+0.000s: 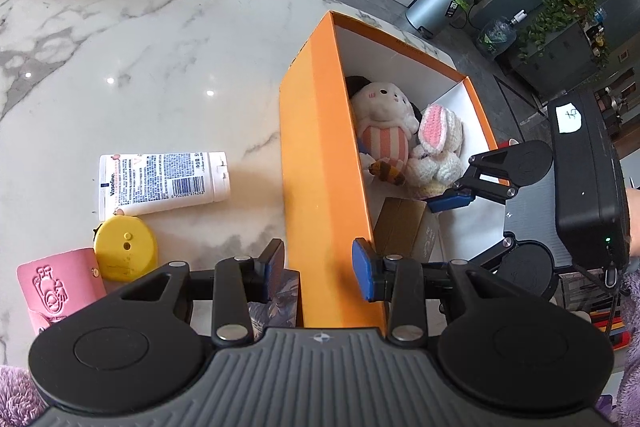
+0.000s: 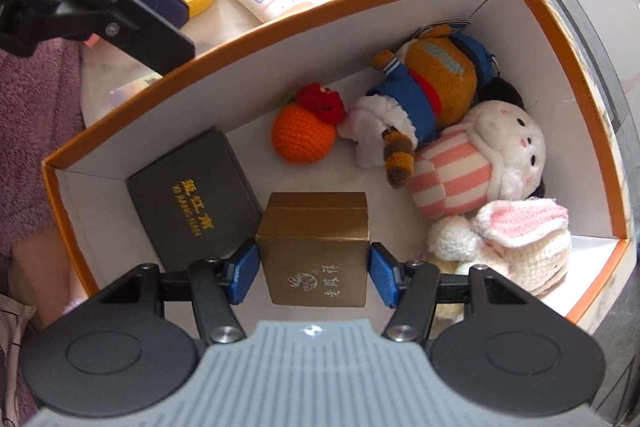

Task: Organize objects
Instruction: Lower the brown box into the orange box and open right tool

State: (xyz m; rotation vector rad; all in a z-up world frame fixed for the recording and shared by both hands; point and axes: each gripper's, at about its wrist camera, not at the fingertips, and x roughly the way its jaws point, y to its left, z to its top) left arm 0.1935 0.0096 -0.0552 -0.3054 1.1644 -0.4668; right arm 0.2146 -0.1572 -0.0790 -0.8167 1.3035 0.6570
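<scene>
Inside the orange box (image 2: 532, 27), the right gripper (image 2: 312, 269) has its blue pads touching, or nearly touching, both sides of the gold carton (image 2: 316, 251), which sits low beside the black case (image 2: 192, 195) lettered "YA HANG NAN". A good release would set it flat first — clear of the crocheted rabbit (image 2: 516, 243). The left gripper (image 1: 318, 263) straddles the box wall, wide and empty. On the marble table (image 1: 140, 47) lies a Vaseline tube (image 1: 164, 181).
</scene>
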